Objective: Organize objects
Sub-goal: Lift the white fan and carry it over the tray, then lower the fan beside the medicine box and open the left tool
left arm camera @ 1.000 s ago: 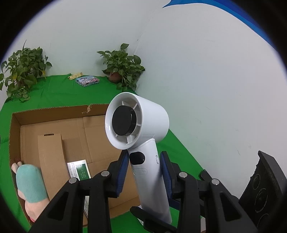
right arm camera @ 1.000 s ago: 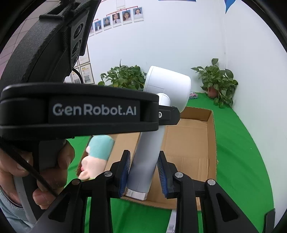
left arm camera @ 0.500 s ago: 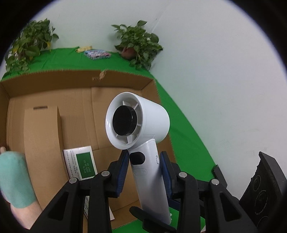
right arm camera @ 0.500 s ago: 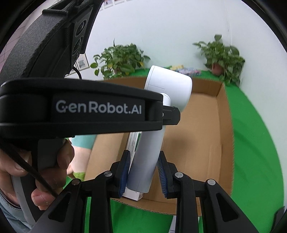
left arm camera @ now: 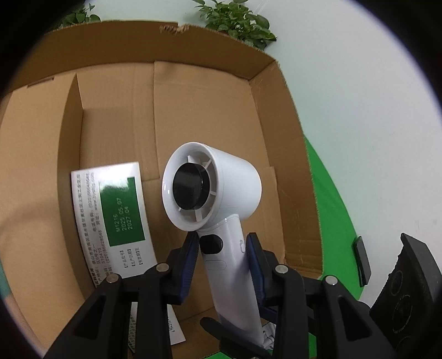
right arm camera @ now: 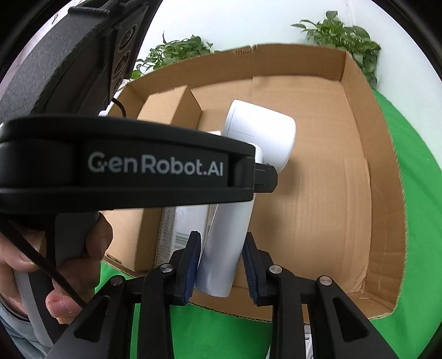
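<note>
**White fan held by both claws over an open carton**

The cardboard box (left arm camera: 276,116) fills most of both views, open at the top, standing on a green cloth (right arm camera: 414,210) that shows past its right wall and under its near edge. Leafy potted plants (left arm camera: 237,22) rise behind its far wall against a pale wall.

Inside the box, to the left of the left gripper (left arm camera: 222,262), a smaller brown carton (left arm camera: 36,143) stands against the left side. Just beside it, nearer the claw, lies a white packet with a green label (left arm camera: 116,218) printed with dates and small text. In the right wrist view the same brown carton (right arm camera: 168,107) sits beyond and left of the right gripper (right arm camera: 221,265).

The white handheld fan (left arm camera: 215,187) hangs above the box floor, head up and handle down, tilted a little. Its round head with a black centre faces the left wrist camera. The left claw pinches the handle just below the black button, its blue pads (left arm camera: 190,262) pressed on either side.

The right claw pinches the same handle (right arm camera: 226,248) lower, near its bottom end, blue pads (right arm camera: 193,262) tight on both sides; from here the fan (right arm camera: 262,135) shows its plain rear.

A hand (right arm camera: 69,265) grips the black body of the left tool at the left of the right wrist view.
</note>
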Demonstrator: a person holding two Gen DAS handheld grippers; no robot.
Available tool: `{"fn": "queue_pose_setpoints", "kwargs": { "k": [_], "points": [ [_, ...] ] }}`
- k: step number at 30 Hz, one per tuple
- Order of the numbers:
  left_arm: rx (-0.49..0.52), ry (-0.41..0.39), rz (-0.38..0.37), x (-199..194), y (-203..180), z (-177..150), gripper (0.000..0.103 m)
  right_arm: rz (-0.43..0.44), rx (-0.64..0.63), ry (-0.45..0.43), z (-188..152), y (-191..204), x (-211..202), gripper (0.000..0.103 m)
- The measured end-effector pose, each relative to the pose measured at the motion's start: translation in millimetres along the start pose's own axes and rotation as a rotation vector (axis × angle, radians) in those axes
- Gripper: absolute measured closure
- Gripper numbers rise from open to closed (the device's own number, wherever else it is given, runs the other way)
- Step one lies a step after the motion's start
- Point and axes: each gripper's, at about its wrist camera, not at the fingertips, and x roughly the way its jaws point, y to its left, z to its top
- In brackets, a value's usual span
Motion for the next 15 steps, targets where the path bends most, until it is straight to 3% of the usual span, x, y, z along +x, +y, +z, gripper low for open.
{"fn": "queue_pose_setpoints", "kwargs": {
  "k": [8,15],
  "points": [
    [-0.003,0.060,0.079,17,3,-8,0.067,0.015,0.011,0.034,-8,-9,28,0.078],
    [-0.008,0.078,0.087,16,6,-8,0.067,0.010,0.009,0.041,-8,-6,41,0.079]
  ]
}}
